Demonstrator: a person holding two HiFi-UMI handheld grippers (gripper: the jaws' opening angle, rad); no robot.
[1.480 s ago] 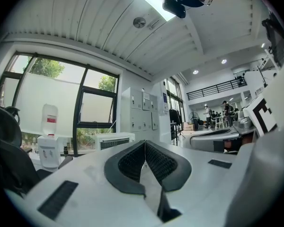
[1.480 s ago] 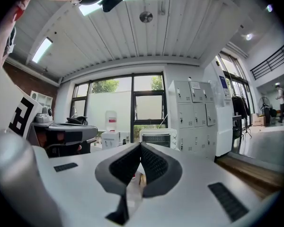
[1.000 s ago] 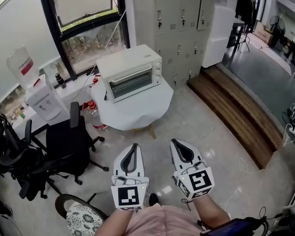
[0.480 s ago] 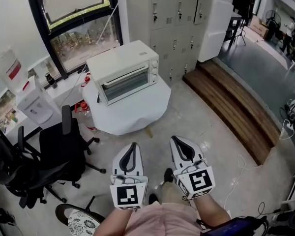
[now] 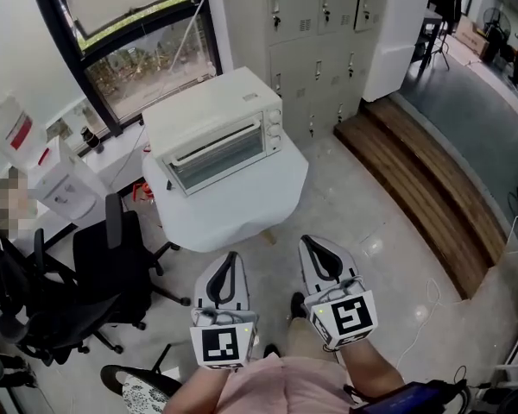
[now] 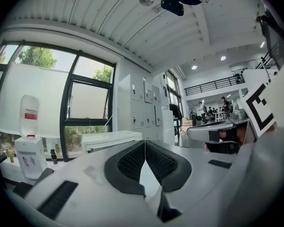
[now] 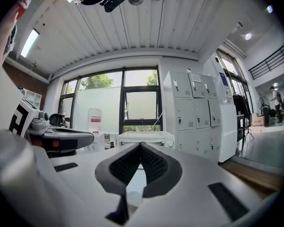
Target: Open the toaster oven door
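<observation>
A white toaster oven [image 5: 216, 129] with its glass door closed stands on a round table under a white cloth [image 5: 242, 198], ahead of me. It shows small and distant beyond the jaws in the left gripper view [image 6: 111, 140] and in the right gripper view [image 7: 143, 138]. My left gripper [image 5: 234, 255] and right gripper [image 5: 312, 249] are held side by side over the floor, well short of the table. Both are shut, tips meeting, with nothing between them.
Black office chairs [image 5: 112, 266] crowd the left, near the table. A water dispenser [image 5: 60, 184] stands by the window. Grey lockers [image 5: 315, 24] line the back wall. A wooden step [image 5: 423, 188] runs along the right.
The view has moved closer to the table and oven, which now sit larger and lower in the head view. Both grippers keep their pose, shut.
</observation>
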